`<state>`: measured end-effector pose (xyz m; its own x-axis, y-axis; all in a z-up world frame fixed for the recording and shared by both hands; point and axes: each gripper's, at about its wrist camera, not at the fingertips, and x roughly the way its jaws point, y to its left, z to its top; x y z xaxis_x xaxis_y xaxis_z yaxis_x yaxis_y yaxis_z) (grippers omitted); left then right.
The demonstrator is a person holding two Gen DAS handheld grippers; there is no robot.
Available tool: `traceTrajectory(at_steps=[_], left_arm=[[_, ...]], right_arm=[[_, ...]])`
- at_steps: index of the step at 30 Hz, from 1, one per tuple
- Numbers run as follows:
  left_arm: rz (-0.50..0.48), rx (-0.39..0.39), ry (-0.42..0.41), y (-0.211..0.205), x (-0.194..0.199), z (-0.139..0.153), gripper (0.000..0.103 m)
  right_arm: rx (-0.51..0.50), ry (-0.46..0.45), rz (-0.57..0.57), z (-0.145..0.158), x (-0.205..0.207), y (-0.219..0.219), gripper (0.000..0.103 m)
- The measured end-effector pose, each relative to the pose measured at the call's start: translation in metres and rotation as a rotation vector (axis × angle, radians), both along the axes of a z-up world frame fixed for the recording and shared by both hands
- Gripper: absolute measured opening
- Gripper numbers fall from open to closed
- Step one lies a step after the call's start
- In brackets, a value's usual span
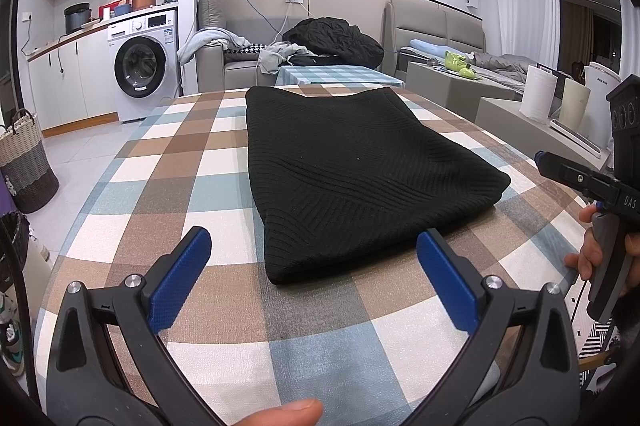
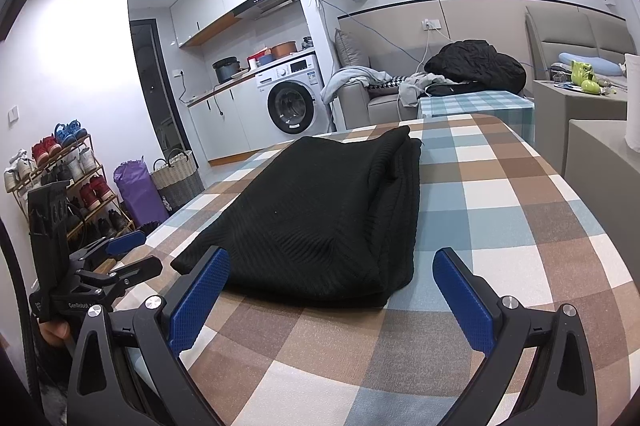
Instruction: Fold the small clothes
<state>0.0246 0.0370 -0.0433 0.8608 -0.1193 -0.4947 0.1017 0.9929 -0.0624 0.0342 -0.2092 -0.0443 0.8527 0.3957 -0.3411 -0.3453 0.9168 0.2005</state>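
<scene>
A black ribbed knit garment (image 1: 352, 170) lies folded into a flat rectangle on the checked tablecloth (image 1: 192, 162); it also shows in the right wrist view (image 2: 320, 218). My left gripper (image 1: 314, 258) is open and empty, its blue pads just short of the garment's near end. My right gripper (image 2: 332, 274) is open and empty, its pads either side of the garment's near corner, not touching it. The right gripper also shows at the right edge of the left wrist view (image 1: 568, 174), and the left gripper at the left of the right wrist view (image 2: 132, 252).
The checked tablecloth (image 2: 520, 218) covers the whole table. Beyond it stand a sofa with a dark jacket (image 1: 332, 40), a washing machine (image 1: 140, 62), a woven basket (image 1: 24, 162) and a shoe rack (image 2: 64, 178). A second small checked table (image 1: 340, 74) is behind.
</scene>
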Motion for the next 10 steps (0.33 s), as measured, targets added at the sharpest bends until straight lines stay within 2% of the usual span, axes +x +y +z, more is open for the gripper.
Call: traceTrajectory(at_steps=[10], left_arm=[[-0.003, -0.002, -0.003, 0.0014, -0.0006, -0.0009, 0.102]], right_arm=[[-0.001, -0.001, 0.001, 0.0001, 0.0002, 0.0000, 0.103]])
